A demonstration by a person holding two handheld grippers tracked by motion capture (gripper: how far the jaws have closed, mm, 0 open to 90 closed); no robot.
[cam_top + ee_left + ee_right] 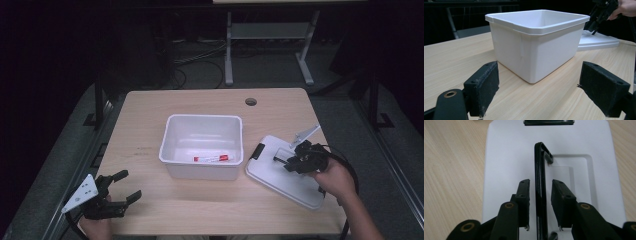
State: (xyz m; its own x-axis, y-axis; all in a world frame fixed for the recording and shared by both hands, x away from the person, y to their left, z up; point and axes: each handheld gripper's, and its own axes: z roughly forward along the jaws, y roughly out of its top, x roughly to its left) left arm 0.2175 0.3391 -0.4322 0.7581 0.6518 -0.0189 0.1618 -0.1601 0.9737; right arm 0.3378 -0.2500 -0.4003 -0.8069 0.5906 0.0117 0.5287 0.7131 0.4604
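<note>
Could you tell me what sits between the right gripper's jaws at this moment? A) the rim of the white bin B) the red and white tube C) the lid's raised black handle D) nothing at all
C: the lid's black handle stands upright between the right gripper's jaws, narrow gaps either side.

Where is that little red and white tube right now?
In the high view the tube lies on the floor of the white bin at the table's middle, near its front wall, left of the lid.

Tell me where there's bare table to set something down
Bare wood lies behind the white bin up to the cable hole, and left of it, ahead of the left gripper. Right is crowded: the lid lies there, right gripper over its handle.
</note>
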